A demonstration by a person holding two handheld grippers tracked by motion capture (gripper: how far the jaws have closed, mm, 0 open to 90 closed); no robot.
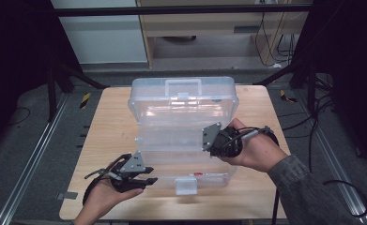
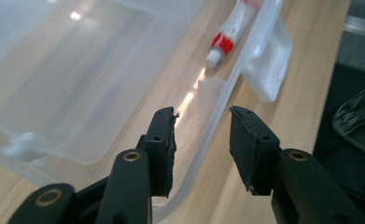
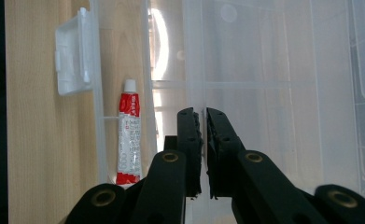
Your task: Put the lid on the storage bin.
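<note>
A clear plastic box lies open on the wooden table, its lid tilted up at the back. A red and white tube lies in the narrow front compartment. My left gripper is open at the box's front left, and the front rim runs between its jaws without touching the pads. My right gripper is at the box's right side. Its jaws are pressed together on a thin clear wall of the box.
A white latch flap hangs off the box's front edge. Bare wood shows left and right of the box. Dark metal frame legs and cables stand around the table on the grey floor.
</note>
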